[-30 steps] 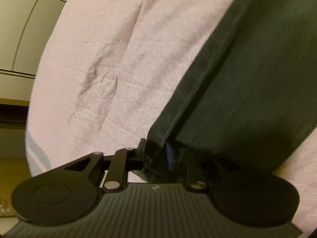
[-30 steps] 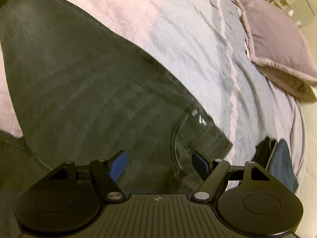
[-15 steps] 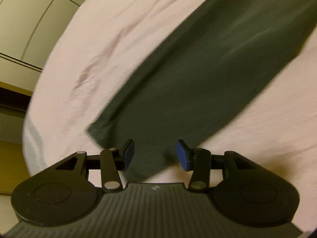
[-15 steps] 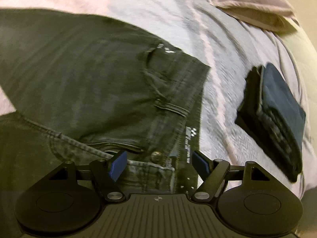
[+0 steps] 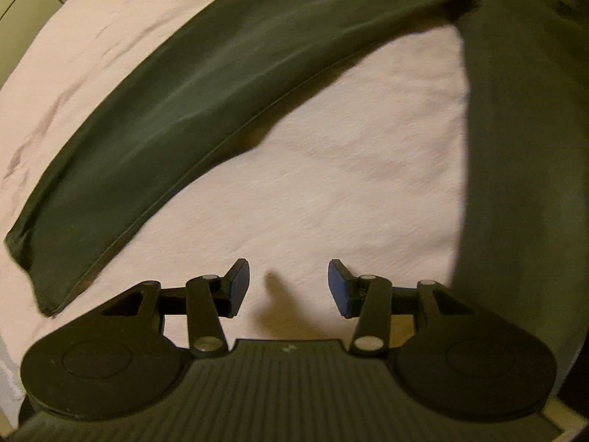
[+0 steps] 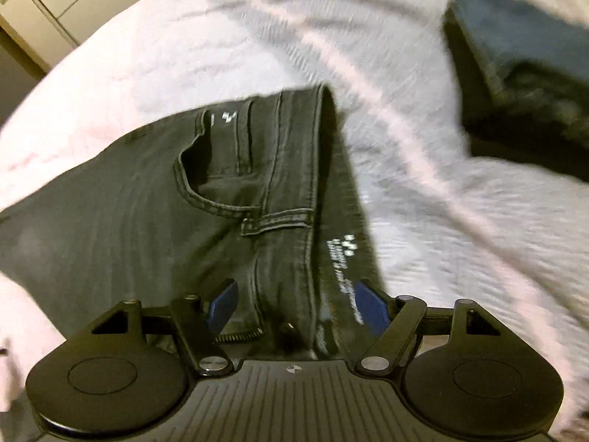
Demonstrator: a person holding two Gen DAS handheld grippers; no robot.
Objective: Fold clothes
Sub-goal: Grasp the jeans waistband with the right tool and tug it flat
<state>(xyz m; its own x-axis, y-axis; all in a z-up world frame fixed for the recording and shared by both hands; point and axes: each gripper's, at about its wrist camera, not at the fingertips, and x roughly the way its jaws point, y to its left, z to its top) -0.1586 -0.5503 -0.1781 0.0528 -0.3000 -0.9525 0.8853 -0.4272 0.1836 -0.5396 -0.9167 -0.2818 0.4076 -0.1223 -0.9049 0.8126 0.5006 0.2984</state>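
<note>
Dark jeans (image 5: 176, 118) spread on bed (image 5: 331, 191), legs splayed. Left claw (image 5: 284, 287) released, empty over sheet. Right claw (image 6: 294, 305) parted astride waistband (image 6: 291, 191), ungripped. Next judged: waistband pinched, legs aligned.

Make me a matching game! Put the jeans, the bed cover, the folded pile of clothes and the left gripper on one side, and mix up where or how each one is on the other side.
Things:
1. jeans
2. bed cover
3. folded pile of clothes
4. left gripper

Places or states:
A. pale pink, spread under everything
B. open, above bare cover, holding nothing
C. dark, waistband between the right gripper fingers
D. stacked apart, off to the right of the waistband

Pairs: 1-C, 2-A, 3-D, 4-B
</note>
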